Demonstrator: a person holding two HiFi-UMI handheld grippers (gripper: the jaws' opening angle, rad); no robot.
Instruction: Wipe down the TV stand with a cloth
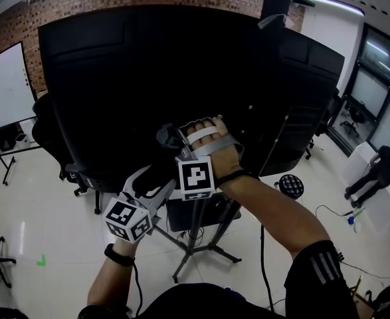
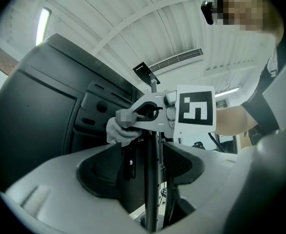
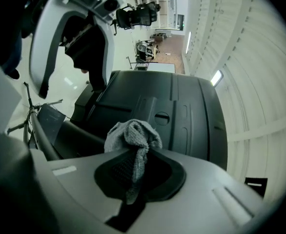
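Wiping seems under way: the right gripper [image 3: 138, 172] pinches the cloth [image 3: 133, 140] up by the TV stand's pole [image 2: 152, 204] (behind the screen). The left gripper [image 2: 143, 167] gapes loosely around that pole. The next move probably calls for a downward stroke.

The TV back [image 1: 148, 78] blocks the way ahead; open floor [image 1: 62, 244] flanks the stand pole [image 1: 194, 234].
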